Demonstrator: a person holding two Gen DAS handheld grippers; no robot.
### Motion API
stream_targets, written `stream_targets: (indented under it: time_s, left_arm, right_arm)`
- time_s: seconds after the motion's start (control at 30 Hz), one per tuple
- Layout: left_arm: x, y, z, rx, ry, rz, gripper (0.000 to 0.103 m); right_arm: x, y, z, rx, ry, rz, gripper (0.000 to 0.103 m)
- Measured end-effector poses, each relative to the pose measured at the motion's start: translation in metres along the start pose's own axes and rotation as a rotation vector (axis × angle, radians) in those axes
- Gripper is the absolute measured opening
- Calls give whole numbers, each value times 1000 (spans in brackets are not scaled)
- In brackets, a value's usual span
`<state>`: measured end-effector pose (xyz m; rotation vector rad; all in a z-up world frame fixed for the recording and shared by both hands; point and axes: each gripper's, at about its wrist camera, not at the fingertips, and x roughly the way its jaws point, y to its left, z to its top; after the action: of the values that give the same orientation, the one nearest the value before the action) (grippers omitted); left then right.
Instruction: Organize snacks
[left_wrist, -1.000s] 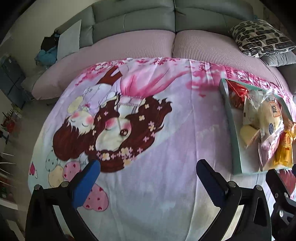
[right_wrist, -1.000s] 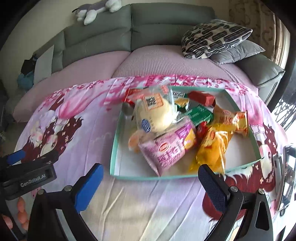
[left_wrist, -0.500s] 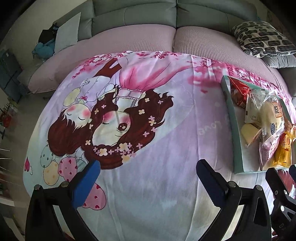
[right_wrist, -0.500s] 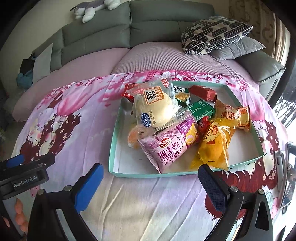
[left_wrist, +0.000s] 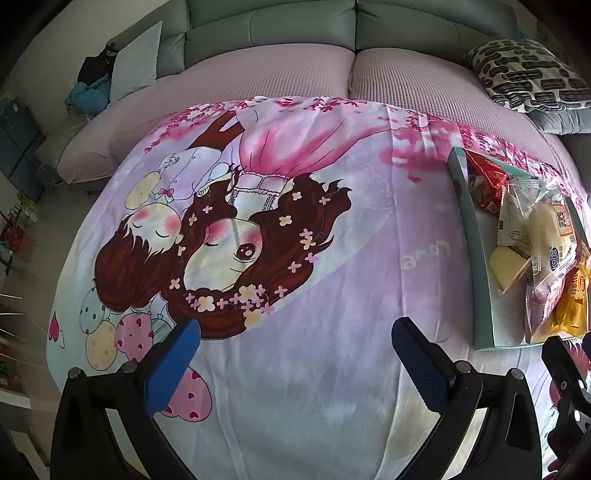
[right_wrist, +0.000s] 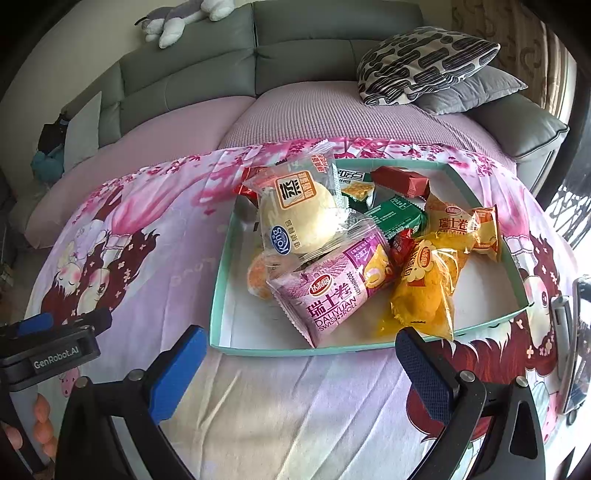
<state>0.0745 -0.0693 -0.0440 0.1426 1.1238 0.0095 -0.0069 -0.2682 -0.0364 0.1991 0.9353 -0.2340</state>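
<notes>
A teal-rimmed tray on a pink cartoon blanket holds several snack packs: a pale bun pack, a purple Swiss roll pack, two orange packs, a green pack and a red one. My right gripper is open and empty, just short of the tray's near rim. My left gripper is open and empty over bare blanket; the tray lies to its right.
The blanket covers a table in front of a grey sofa with patterned cushions. The left gripper's body shows at the right wrist view's left edge. A dark device lies at the right edge.
The right gripper has moved closer to the tray, which now looks larger. The left wrist view has shifted slightly over the blanket. Both grippers stay open.
</notes>
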Motion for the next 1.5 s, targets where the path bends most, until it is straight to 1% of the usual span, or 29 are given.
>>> stream_targets:
  time_s: [0.57,1.5]
  left_arm:
    - [-2,0,0,0,-10,8,103]
    - [-7,-2,1,-2,-26,0,103]
  right_arm:
    - [0,-3,0,10,0,4,103]
    - [0,-3,0,9,3,4,103]
